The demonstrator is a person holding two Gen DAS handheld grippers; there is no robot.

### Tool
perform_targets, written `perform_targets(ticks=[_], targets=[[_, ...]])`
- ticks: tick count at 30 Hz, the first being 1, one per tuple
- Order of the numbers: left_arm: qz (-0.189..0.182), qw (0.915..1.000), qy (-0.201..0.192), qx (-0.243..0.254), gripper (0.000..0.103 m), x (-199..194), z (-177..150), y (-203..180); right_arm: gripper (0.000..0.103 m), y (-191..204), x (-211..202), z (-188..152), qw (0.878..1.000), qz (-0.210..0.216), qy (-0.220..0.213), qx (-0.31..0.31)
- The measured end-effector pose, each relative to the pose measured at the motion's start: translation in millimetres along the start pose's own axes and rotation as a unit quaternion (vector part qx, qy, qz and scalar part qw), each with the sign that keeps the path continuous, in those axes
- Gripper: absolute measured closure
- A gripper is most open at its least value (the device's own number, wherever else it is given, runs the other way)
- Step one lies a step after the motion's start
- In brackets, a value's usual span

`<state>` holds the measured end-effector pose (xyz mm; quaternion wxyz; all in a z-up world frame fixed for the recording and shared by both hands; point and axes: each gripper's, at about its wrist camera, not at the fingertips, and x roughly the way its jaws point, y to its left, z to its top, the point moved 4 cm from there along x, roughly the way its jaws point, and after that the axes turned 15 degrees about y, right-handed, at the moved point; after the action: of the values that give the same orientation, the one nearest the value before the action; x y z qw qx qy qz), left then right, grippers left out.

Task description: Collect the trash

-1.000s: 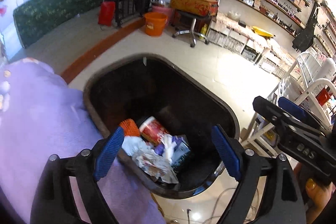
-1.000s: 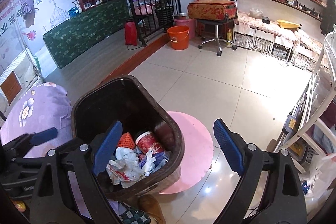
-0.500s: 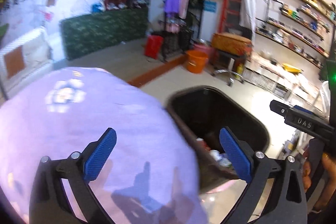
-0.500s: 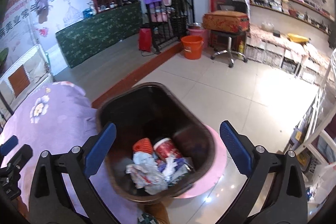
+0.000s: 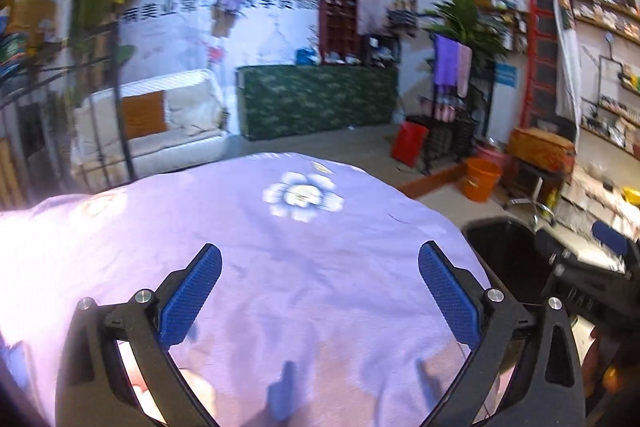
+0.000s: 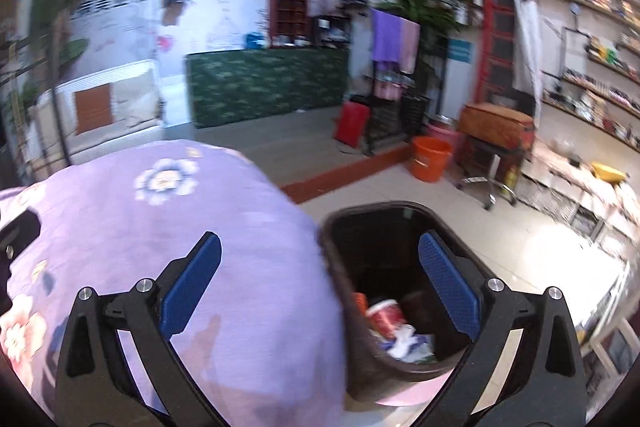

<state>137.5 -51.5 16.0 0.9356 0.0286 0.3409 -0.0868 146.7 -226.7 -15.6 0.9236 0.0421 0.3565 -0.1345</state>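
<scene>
Lilac cloth [image 5: 304,267] printed with pale flowers covers a rounded table and fills the lower half of the left wrist view; in the right wrist view it takes up the lower left. Beside its right edge, touching or nearly touching the fabric, stands a dark brown trash bin [image 6: 332,255] on the tiled floor [image 6: 520,247], with a pink round mat [image 6: 404,395] showing under its near side. Inside the bin lies a heap of trash [image 6: 400,335]: a red cup with a white rim, an orange piece just left of it, and crumpled white wrappers in front.

The left gripper [image 5: 320,295] hangs over the cloth with its blue pads wide apart and nothing between them. The right gripper [image 6: 320,291] is likewise spread and empty, its left finger over the cloth and its right finger [image 6: 448,287] over the bin's opening. In the left wrist view the right gripper also appears at the far right edge, over the bin.

Farther back on the floor sits an orange bucket [image 6: 432,159], next to a stool with a chrome base.
</scene>
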Motion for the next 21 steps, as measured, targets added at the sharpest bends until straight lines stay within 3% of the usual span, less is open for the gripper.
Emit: perform_targets(ticks=[9,21], targets=[[0.026,0.9985,-0.033,-0.035,0.006,-29.3,-5.8,30.4,0.005,33.3,-38.7,-8.3,0.997,0.071,-0.014,-0.016],[0.025,0.9959,-0.027,-0.082,0.006,-40.4,-19.1,59.9,0.006,38.7,-60.7,-5.4,0.997,0.067,-0.037,-0.008]])
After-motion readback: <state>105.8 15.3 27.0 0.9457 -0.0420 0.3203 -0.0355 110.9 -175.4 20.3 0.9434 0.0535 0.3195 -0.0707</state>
